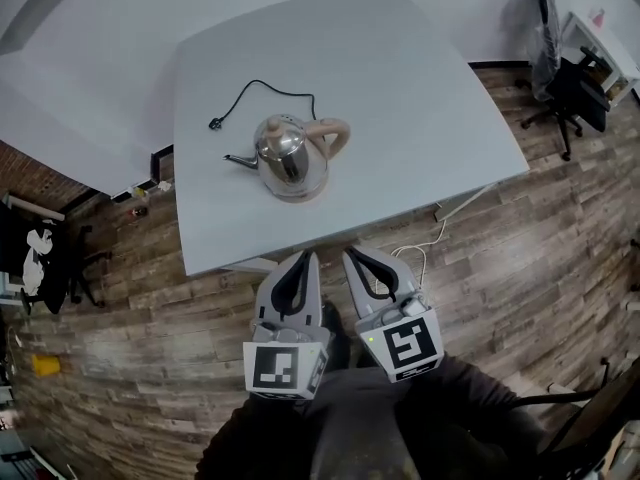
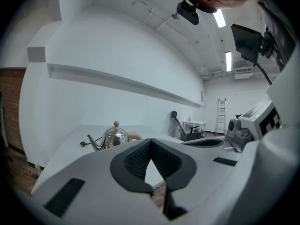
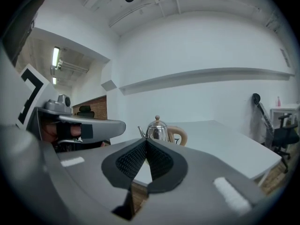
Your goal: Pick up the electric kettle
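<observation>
**Both tools shut; kettle untouched on the counter**

The electric kettle [image 1: 288, 158] is seen upright near the middle of the white counter [image 1: 420, 98]. In the head view its spout is turned left and its beige handle right. A black power cord [image 1: 262, 88] is laid loose behind it. The left tool [image 1: 304, 258] and right tool [image 1: 352, 256] are held side by side at the counter's near edge, well apart from the kettle. Both are closed tight, with nothing gripped.

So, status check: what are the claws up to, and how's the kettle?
Left claw and right claw both shut, empty, short of the table. Kettle upright, untouched. Nothing between; cord lies on its far side.
</observation>
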